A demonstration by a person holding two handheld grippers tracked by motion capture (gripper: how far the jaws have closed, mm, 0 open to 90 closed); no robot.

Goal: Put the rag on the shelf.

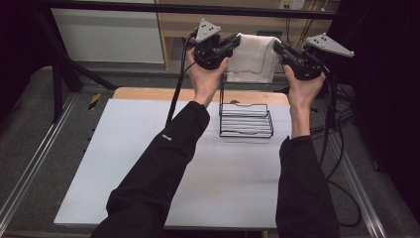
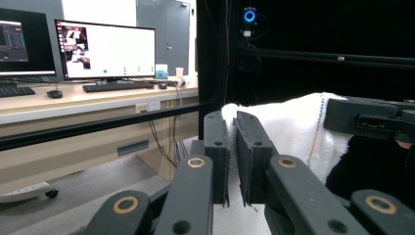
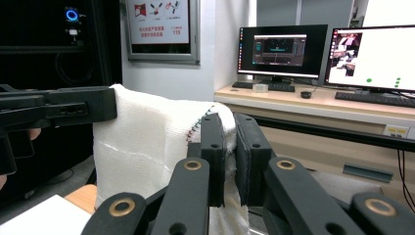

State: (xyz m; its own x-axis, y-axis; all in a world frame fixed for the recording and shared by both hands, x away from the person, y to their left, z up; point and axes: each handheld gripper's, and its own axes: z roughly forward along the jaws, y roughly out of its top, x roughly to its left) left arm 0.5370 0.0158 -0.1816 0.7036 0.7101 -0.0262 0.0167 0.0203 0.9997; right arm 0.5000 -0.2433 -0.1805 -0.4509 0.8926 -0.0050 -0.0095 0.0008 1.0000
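A white towel (image 1: 253, 57) hangs stretched in the air between my two grippers, above the far edge of the table. My left gripper (image 1: 236, 41) is shut on its left top corner; in the left gripper view the towel (image 2: 288, 132) is pinched between the jaws of my left gripper (image 2: 231, 156). My right gripper (image 1: 277, 47) is shut on the right top corner, and the right gripper view has the towel (image 3: 147, 142) clamped in my right gripper (image 3: 229, 156). A black wire rack (image 1: 246, 119) stands on the table below the towel.
The white table (image 1: 148, 173) has a wooden strip (image 1: 148, 93) along its far edge. Black cables (image 1: 341, 148) trail off to the right. A black frame bar (image 1: 148, 7) crosses behind the grippers. Desks with monitors (image 2: 105, 49) stand beyond.
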